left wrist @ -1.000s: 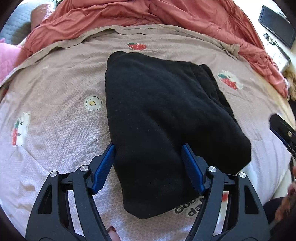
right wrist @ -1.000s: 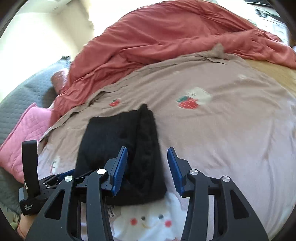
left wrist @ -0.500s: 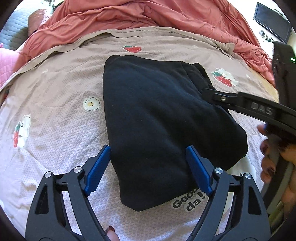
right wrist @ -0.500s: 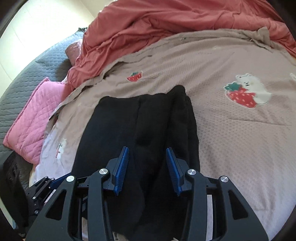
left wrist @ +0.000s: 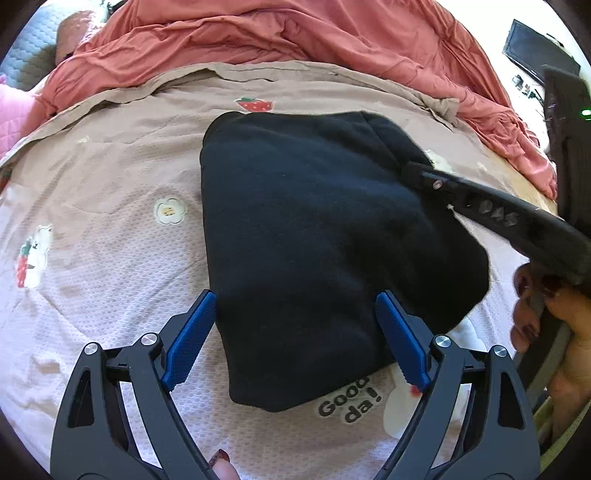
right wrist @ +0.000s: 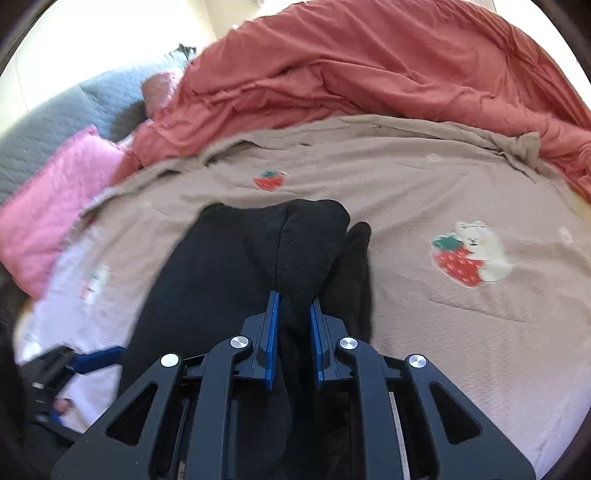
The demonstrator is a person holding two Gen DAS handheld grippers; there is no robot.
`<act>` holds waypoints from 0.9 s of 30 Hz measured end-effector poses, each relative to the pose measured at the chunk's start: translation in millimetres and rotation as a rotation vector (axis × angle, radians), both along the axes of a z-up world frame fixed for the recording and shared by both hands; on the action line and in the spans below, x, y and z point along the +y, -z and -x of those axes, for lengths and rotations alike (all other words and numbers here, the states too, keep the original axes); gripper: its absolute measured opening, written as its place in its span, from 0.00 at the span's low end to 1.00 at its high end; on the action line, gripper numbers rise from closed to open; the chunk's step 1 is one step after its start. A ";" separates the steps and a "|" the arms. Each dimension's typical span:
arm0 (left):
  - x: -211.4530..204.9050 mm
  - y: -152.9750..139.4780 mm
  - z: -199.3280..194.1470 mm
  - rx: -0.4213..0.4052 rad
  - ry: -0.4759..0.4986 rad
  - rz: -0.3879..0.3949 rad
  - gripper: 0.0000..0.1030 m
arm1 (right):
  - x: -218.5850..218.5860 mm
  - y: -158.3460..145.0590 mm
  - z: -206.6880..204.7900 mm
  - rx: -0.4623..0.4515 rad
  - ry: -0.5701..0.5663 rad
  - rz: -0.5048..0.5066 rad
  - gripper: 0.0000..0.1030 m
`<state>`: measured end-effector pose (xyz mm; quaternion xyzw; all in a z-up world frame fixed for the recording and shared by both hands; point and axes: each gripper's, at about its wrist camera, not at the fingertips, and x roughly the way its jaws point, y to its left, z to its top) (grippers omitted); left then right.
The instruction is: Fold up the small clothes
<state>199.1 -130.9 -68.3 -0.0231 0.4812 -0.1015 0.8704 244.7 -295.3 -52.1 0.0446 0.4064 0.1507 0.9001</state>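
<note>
A black folded garment lies on the pink patterned bedsheet. My left gripper is open, its blue fingers either side of the garment's near end. My right gripper is shut on a raised fold of the black garment along its right side. The right gripper also shows in the left wrist view, reaching in from the right over the garment's far right part.
A rumpled red duvet lies across the back of the bed. A pink quilted pillow and a grey cushion are at the left. A dark screen stands far right.
My right gripper swung over the garment's right side and closed on a fold of it. My left gripper stayed open at the near end.
</note>
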 end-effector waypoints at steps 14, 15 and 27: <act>0.4 9.4 -0.8 0.021 -0.004 -0.016 0.78 | -22.3 25.2 -6.6 0.103 0.073 -0.060 0.37; 0.9 9.6 -1.0 0.022 -0.004 -0.016 0.78 | -25.0 22.7 -4.5 0.099 0.077 -0.063 0.37; 6.7 6.1 2.6 -0.001 -0.025 0.005 0.78 | -42.3 1.4 20.9 0.075 0.079 -0.095 0.37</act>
